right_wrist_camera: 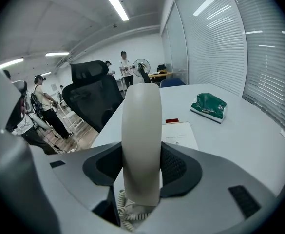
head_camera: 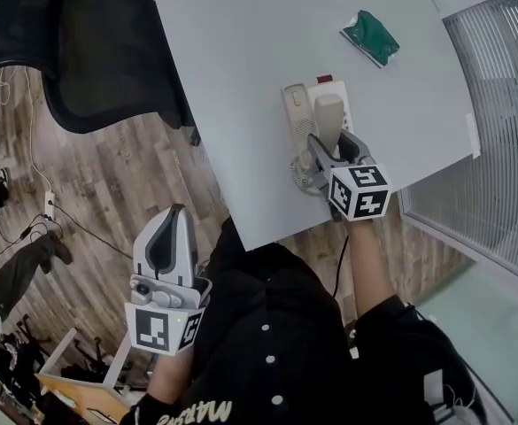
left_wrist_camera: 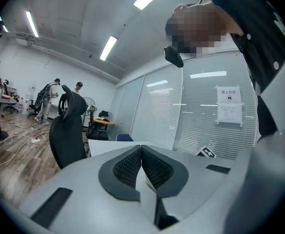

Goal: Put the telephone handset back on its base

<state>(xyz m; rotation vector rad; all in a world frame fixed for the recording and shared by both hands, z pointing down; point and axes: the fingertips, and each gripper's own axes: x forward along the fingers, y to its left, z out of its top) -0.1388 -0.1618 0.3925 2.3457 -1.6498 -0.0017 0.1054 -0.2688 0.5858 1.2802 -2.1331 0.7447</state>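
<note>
The right tongs are spread wide but clamped on the handset, their ribbed pads pressing its two sides near the lower end. The handset stands up between them, and the coiled cord is bunched just below. The left tongs are closed on nothing, pad against pad. The handset hangs just above the base, which sits near the front edge of the table. From the head view it seems to be over the right-hand part of the base, while the long grey cradle on the left looks empty. To finish well, I would line the handset up lengthwise with that cradle and lay it flatter. Then lower it until both ends sit in their hollows, and only then ease the grip. The cord should be kept out from under it, since a loop caught there could leave it rocking. The right forearm reaches forward over the table edge with its tongs tipped downward and the marker cube facing up. The left hand is held low beside the body, over the wooden floor and well apart from the table, its tongs roughly level.
</note>
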